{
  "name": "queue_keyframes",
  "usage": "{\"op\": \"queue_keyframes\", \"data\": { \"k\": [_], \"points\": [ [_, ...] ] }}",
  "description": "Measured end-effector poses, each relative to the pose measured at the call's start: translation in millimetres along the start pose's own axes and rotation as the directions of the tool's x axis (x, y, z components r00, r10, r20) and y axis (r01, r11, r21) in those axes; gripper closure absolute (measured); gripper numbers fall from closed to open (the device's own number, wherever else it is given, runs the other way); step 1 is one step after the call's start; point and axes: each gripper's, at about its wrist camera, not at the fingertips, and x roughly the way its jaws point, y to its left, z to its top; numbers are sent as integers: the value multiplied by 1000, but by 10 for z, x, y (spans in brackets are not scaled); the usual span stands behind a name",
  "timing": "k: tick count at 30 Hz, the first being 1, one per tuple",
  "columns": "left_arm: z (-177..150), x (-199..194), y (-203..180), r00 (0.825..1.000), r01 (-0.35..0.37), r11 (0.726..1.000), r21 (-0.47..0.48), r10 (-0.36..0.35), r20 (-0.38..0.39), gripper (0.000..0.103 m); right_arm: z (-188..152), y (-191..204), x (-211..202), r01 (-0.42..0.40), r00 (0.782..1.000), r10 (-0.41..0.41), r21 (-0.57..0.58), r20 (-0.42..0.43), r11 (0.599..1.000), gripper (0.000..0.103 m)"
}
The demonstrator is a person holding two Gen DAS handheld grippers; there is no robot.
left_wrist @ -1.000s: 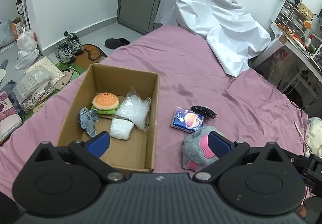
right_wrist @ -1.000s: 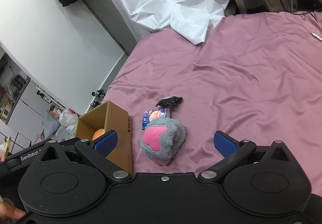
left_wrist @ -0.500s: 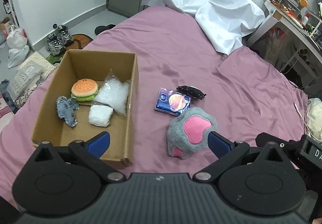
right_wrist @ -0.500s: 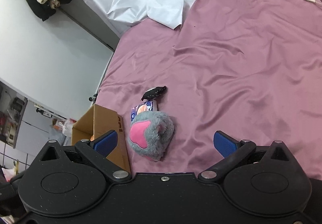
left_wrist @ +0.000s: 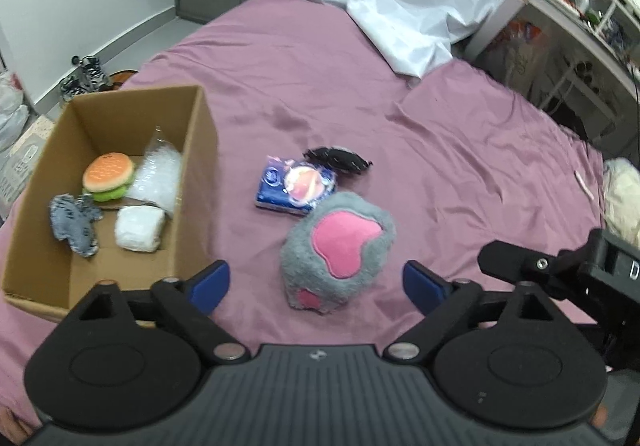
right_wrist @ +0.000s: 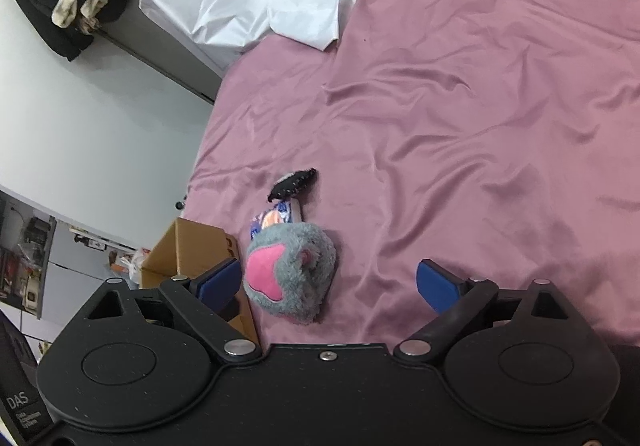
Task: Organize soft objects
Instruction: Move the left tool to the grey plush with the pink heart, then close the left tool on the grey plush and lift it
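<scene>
A grey plush paw with a pink pad (left_wrist: 338,254) lies on the purple bed sheet, just ahead of my open, empty left gripper (left_wrist: 316,284). Behind it lie a blue tissue pack (left_wrist: 295,185) and a black hair clip (left_wrist: 337,160). A cardboard box (left_wrist: 192,181) to the left holds a burger plush (left_wrist: 108,177), a bubble-wrap bag (left_wrist: 158,175), a white soft block (left_wrist: 139,233) and a grey denim piece (left_wrist: 75,222). My right gripper (right_wrist: 329,284) is open and empty, with the paw (right_wrist: 290,274) by its left finger.
A white sheet (left_wrist: 384,1) is heaped at the far end of the bed. A cluttered desk (left_wrist: 568,1) stands at the right. Shoes (left_wrist: 86,75) and bags lie on the floor at the left. The right gripper's body (left_wrist: 560,270) shows at the right edge.
My left gripper has moved right, from over the box to in front of the plush paw. My right gripper has tilted and moved slightly closer to the paw. Both stay open.
</scene>
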Motion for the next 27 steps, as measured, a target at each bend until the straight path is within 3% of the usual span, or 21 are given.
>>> {"op": "queue_keyframes", "data": {
  "k": [3,12,27],
  "points": [
    [-23,76,-27,1000,9,1000,-1,-9,-16,23,24,-43,59,12,1000,-12,26,-22,1000,16],
    [-42,307,-194,999,2,999,37,-1,-40,32,67,-131,207,43,998,-39,74,-50,996,20],
    [25,523,-108,998,-36,997,61,39,-45,50,152,-228,506,-24,994,38,138,-99,990,20]
  ]
}}
